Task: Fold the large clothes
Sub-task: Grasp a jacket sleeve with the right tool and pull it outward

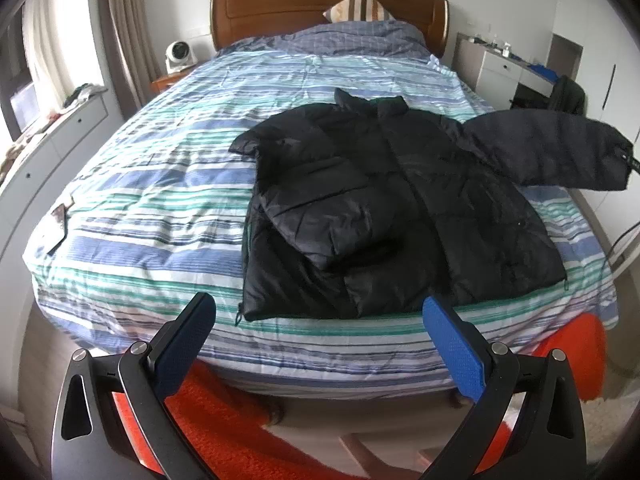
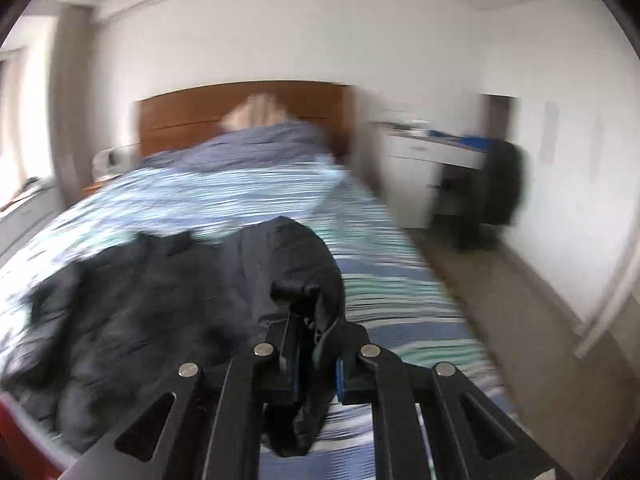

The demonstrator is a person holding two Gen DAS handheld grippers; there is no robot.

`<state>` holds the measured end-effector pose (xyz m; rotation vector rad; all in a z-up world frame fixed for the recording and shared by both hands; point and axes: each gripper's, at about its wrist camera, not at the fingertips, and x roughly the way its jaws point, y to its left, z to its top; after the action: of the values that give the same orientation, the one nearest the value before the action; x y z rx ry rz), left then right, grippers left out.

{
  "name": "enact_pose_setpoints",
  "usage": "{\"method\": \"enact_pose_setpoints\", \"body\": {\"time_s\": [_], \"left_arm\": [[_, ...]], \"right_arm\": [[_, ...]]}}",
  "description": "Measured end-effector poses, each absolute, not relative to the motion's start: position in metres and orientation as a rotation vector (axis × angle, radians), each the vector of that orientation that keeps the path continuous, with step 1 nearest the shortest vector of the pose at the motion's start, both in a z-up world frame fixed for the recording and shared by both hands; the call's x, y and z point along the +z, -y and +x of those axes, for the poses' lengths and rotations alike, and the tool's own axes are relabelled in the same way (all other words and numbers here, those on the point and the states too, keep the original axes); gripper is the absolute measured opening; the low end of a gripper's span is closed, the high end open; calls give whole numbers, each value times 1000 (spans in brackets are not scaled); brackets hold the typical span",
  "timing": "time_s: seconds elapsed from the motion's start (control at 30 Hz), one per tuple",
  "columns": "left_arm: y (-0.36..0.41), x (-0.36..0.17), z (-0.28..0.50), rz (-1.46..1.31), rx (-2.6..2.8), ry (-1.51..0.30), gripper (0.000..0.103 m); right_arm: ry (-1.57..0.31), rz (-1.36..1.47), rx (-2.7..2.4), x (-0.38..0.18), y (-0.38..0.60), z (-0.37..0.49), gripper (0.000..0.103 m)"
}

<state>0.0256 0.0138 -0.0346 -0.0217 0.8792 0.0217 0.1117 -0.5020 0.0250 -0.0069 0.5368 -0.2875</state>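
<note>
Right gripper (image 2: 314, 338) clamped sleeve cuff (image 2: 308, 280) — left gripper (image 1: 320, 316) gaped, empty; you were mid sleeve-fold, next lay it across jacket (image 1: 392, 200).

— How did the left wrist view look to me? Sharp, evenly daylit, with soft light from the curtained window (image 1: 36, 40) at ten o'clock.

— And the right?

— Smeared by motion blur; only my gripper (image 2: 316, 354) stayed crisp. The wall (image 2: 280, 32) glared pale at twelve. Both views bent hard, with dark vignetted corners.
</note>
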Motion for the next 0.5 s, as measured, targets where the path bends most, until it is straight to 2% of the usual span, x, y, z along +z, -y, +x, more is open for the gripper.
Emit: {"method": "enact_pose_setpoints", "body": {"time_s": [0.17,0.5], "left_arm": [[-16,-38,28,-33,31,-893,103],[-5,-46,39,67,-17,-899,103]], "right_arm": [[-692,128,-424,-32,587,130,11],[-828,305,-496,-124,628,143,12]]}}
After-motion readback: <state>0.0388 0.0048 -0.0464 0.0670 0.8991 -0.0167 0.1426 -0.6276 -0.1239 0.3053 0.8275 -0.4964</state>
